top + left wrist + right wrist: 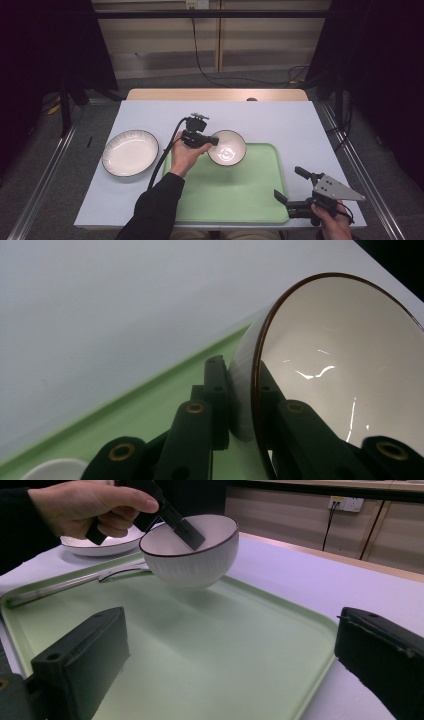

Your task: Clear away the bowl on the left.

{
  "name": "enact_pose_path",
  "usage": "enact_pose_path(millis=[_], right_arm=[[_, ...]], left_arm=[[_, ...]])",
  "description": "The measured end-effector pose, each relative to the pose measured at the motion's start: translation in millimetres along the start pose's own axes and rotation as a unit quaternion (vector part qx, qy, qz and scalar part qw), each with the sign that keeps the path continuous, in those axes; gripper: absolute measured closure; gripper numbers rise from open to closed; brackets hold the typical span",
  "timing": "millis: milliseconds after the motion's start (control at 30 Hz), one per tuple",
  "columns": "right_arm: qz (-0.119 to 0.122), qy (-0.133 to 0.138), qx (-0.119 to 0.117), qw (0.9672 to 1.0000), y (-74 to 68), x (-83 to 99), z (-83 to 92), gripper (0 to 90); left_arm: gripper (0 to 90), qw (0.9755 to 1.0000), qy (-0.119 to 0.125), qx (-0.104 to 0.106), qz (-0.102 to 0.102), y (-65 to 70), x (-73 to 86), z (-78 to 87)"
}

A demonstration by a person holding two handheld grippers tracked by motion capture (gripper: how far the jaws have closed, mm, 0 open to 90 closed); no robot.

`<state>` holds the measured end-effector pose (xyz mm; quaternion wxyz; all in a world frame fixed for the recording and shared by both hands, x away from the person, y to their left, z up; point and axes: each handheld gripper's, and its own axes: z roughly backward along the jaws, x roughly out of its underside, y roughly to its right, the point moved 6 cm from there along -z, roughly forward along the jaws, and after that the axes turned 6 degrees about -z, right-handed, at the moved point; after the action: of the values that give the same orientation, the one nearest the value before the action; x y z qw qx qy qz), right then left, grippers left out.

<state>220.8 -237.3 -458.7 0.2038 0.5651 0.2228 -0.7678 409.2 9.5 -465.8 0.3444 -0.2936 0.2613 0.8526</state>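
A white bowl (227, 148) with a dark rim hangs tilted a little above the far edge of the green tray (235, 200). My left gripper (212, 141) is shut on the bowl's left rim, one jaw inside and one outside. In the left gripper view the bowl (345, 360) has its wall pinched by that gripper (243, 390). The right gripper view shows the bowl (192, 560) off the tray (210, 650), with a shadow under it. My right gripper (288, 182) stands open at the tray's near right corner, holding nothing; its jaws (230, 650) are spread wide.
A white ribbed plate (130, 153) lies on the white table cover (280, 120) left of the tray, and the same plate (100, 545) sits behind the person's hand (85, 505). The left gripper's black cable (162, 160) trails along the tray's left edge.
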Motion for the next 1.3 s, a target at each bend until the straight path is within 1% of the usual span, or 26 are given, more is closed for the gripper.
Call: enact_pose_path(millis=[33, 67, 100, 267, 333, 433, 567, 600, 633, 700, 767, 800, 833, 867, 900, 933, 1000, 1033, 1067, 1100, 1133, 1167, 1200, 1233, 1267, 1300], right_arm=[[-0.001, -0.002, 0.000, 1.0000, 0.4, 0.3, 0.2, 0.5], [-0.003, -0.003, 0.001, 1.0000, 0.6, 0.5, 0.3, 0.5], [-0.003, -0.002, 0.000, 1.0000, 0.6, 0.4, 0.3, 0.5], [-0.001, -0.002, 0.000, 1.0000, -0.1, 0.3, -0.2, 0.5], [-0.004, -0.002, 0.002, 1.0000, 0.3, 0.5, -0.2, 0.5], [-0.004, -0.002, 0.000, 1.0000, 0.3, 0.5, -0.1, 0.5], [-0.005, -0.002, 0.002, 1.0000, 1.1, 0.6, 0.3, 0.5], [-0.006, -0.001, 0.004, 1.0000, 1.2, 0.8, 0.1, 0.6], [-0.005, -0.001, 0.003, 1.0000, 1.3, 0.8, 0.0, 0.6], [-0.006, -0.002, 0.003, 1.0000, 1.0, 0.8, 0.3, 0.6], [-0.003, -0.002, 0.002, 1.0000, 1.0, 0.9, 0.4, 0.6], [-0.005, -0.001, 0.004, 1.0000, 1.0, 0.8, 0.0, 0.6], [-0.006, -0.001, 0.003, 1.0000, 0.9, 0.9, -0.1, 0.6], [-0.006, -0.001, 0.003, 1.0000, 1.0, 0.8, -0.2, 0.6], [-0.007, -0.002, 0.004, 1.0000, 0.9, 0.9, 0.0, 0.6], [-0.006, -0.001, 0.003, 1.0000, 0.9, 0.7, 0.0, 0.6], [-0.006, -0.001, 0.004, 1.0000, 1.4, 0.5, 0.6, 0.6], [-0.007, -0.001, 0.005, 1.0000, 1.5, 0.6, 0.7, 0.6], [-0.007, -0.001, 0.006, 1.0000, 1.6, 0.7, 0.7, 0.6], [-0.007, 0.000, 0.005, 1.0000, 1.5, 0.6, 0.9, 0.6], [-0.007, 0.000, 0.006, 1.0000, 1.4, 0.6, 0.9, 0.6], [-0.006, 0.000, 0.005, 1.0000, 1.4, 0.6, 0.8, 0.6], [-0.005, -0.001, 0.004, 1.0000, 1.5, 0.7, 0.7, 0.6], [-0.005, -0.001, 0.004, 1.0000, 1.4, 0.7, 0.6, 0.6], [-0.005, -0.001, 0.004, 1.0000, 1.3, 0.6, 0.5, 0.6], [-0.003, 0.000, 0.002, 1.0000, 0.9, 0.5, 0.2, 0.6]], left_arm=[[82.4, 1.0000, -0.001, -0.004, -0.004, 3.1, -0.5, -3.5], [82.3, 1.0000, -0.002, -0.003, -0.004, 5.0, -0.9, -5.7], [82.3, 1.0000, -0.006, 0.002, -0.005, 7.5, -1.3, -9.6], [82.3, 0.9998, -0.013, 0.009, -0.011, 17.8, -7.6, -24.5], [82.4, 0.9996, -0.017, 0.015, -0.018, 23.7, -10.4, -31.4], [82.4, 0.9994, -0.022, 0.020, -0.017, 29.5, -14.9, -41.2], [82.4, 0.9991, -0.030, 0.022, -0.021, 33.3, -20.3, -52.4], [82.3, 0.9992, -0.027, 0.024, -0.016, 34.2, -22.1, -55.4], [82.3, 0.9991, -0.031, 0.023, -0.017, 33.7, -23.1, -57.5], [82.3, 0.9992, -0.032, 0.025, -0.006, 34.2, -25.1, -62.3], [82.4, 0.9990, -0.037, 0.025, -0.010, 33.7, -25.7, -65.0], [82.3, 0.9991, -0.034, 0.023, -0.005, 34.6, -26.4, -66.9], [82.4, 0.9991, -0.033, 0.027, -0.005, 36.0, -26.7, -68.8], [82.3, 0.9990, -0.035, 0.027, -0.006, 36.2, -26.5, -69.8], [82.4, 0.9991, -0.035, 0.022, -0.010, 37.4, -26.3, -71.3], [82.4, 0.9988, -0.040, 0.021, -0.020, 37.8, -25.6, -72.3], [82.3, 0.9988, -0.041, 0.023, -0.013, 38.3, -23.3, -76.8], [82.3, 0.9985, -0.044, 0.032, -0.011, 36.3, -22.1, -77.0], [82.4, 0.9984, -0.044, 0.034, -0.008, 35.6, -21.7, -77.6], [82.4, 0.9987, -0.037, 0.034, 0.002, 37.0, -22.6, -78.5], [82.3, 0.9989, -0.036, 0.029, -0.001, 37.8, -23.1, -78.9], [82.3, 0.9986, -0.042, 0.029, -0.013, 37.8, -22.9, -78.6], [82.3, 0.9984, -0.044, 0.032, -0.014, 38.0, -23.1, -79.3], [82.3, 0.9987, -0.040, 0.030, -0.005, 38.9, -23.6, -81.1], [82.3, 0.9987, -0.044, 0.022, -0.014, 39.3, -23.0, -83.0], [82.4, 0.9989, -0.043, 0.009, -0.020, 40.1, -22.7, -86.0]])
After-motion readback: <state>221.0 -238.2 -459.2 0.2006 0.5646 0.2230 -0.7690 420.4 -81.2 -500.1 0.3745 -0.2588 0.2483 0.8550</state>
